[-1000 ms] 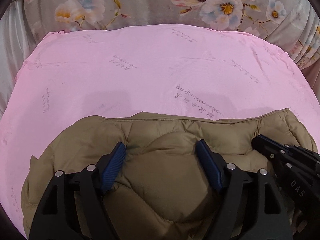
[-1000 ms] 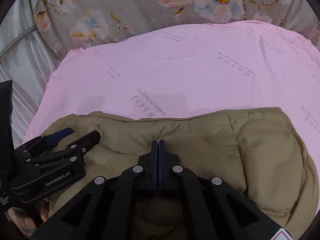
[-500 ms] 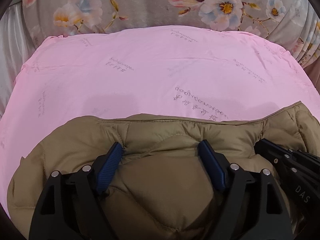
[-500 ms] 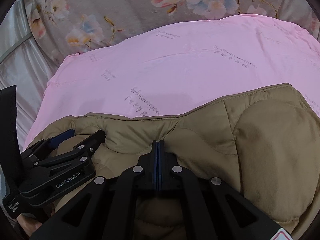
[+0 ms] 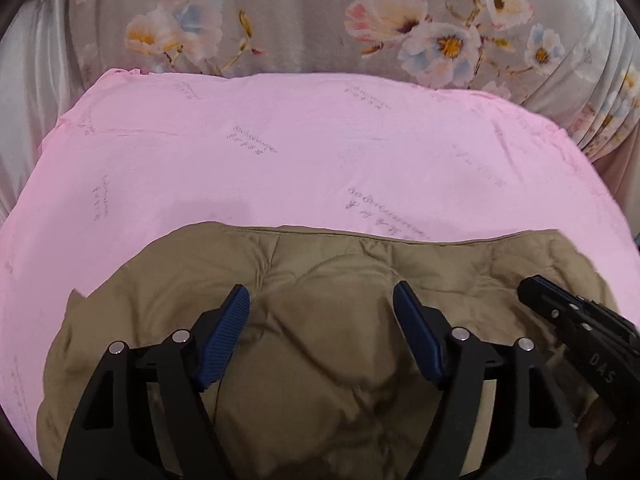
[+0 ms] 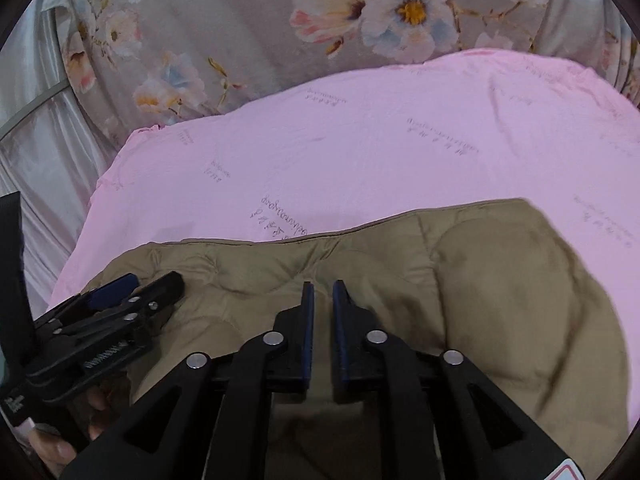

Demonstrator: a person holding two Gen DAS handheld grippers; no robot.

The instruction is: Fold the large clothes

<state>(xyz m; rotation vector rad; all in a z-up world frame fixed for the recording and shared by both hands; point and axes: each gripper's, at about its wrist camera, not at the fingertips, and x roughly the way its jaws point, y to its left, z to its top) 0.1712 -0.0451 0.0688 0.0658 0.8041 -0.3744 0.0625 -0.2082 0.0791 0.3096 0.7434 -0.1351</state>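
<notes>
Left wrist view, nearest to us: our left gripper (image 5: 322, 304) has its blue pads (image 5: 224, 338) wide apart, with a puffy quilted panel of the olive down jacket (image 5: 320, 360) bulging between them, and nothing is pinched. Just to its right, the right gripper (image 5: 576, 320) lies low over the same jacket. In the right wrist view, the right gripper (image 6: 321, 304) shows its fingers a little apart, a narrow gap between the pads (image 6: 307, 332), and no cloth is held in it.

The jacket lies folded on the near part of the pink sheet (image 5: 280, 160), its far edge running as a straight seam across both views. Beyond the sheet hangs the flowered curtain (image 5: 280, 32).

We judge the step in hand to be the release after laying a fold down. To do it well, we should lift both grippers straight up so that the pads do not drag the slippery shell and undo the fold. Then we should press the puffy panels flat, because down filling springs back easily.

Compared with one second ago, the right gripper was fully closed and has now parted slightly. The left fingers were already wide. Half a second ago the jacket's right side stood higher in the right wrist view; now it has come lower, nearer to the sheet.
</notes>
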